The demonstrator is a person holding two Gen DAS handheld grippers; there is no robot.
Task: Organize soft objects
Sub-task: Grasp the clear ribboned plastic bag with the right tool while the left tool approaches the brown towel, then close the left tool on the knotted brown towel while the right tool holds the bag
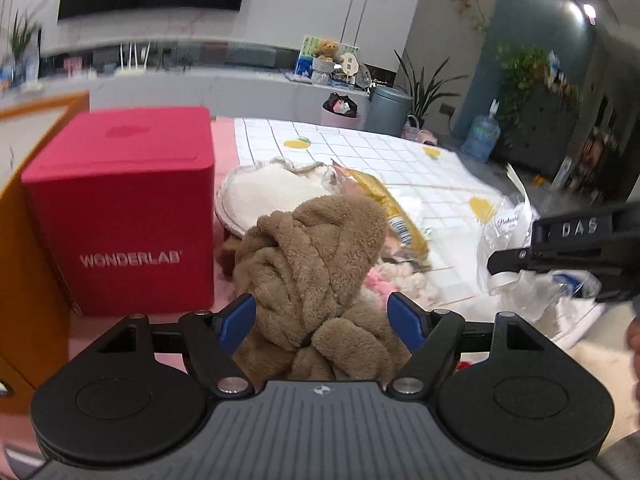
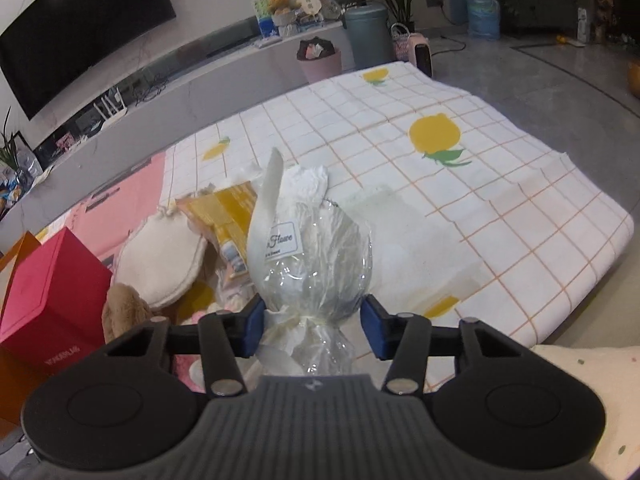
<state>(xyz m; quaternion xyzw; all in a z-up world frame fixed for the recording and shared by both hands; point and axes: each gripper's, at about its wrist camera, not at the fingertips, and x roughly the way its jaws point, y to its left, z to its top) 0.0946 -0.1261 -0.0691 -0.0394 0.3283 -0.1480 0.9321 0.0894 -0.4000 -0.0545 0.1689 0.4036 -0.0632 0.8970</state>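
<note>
A knotted brown plush cloth (image 1: pixel 312 264) fills the space between the blue pads of my left gripper (image 1: pixel 322 320), which is closed on it. It also shows at the left edge of the right wrist view (image 2: pixel 124 308). My right gripper (image 2: pixel 314 324) is closed on a clear crinkly bag of white stuffing (image 2: pixel 312 256) with a small label; both show in the left wrist view, the gripper (image 1: pixel 568 248) and the bag (image 1: pixel 516 264). A cream round pad (image 1: pixel 264 192) (image 2: pixel 160 264), a yellow packet (image 1: pixel 384 200) (image 2: pixel 232 208) and pink-white fluff (image 1: pixel 396 280) lie in a heap.
A red WONDERLAB box (image 1: pixel 128 212) (image 2: pixel 52 292) stands left of the heap beside an orange bag (image 1: pixel 24 248). A white checked cloth with lemons (image 2: pixel 440 184) covers the table over a pink mat (image 2: pixel 128 188). Bins (image 2: pixel 366 36), plants and a water jug (image 2: pixel 482 12) stand beyond.
</note>
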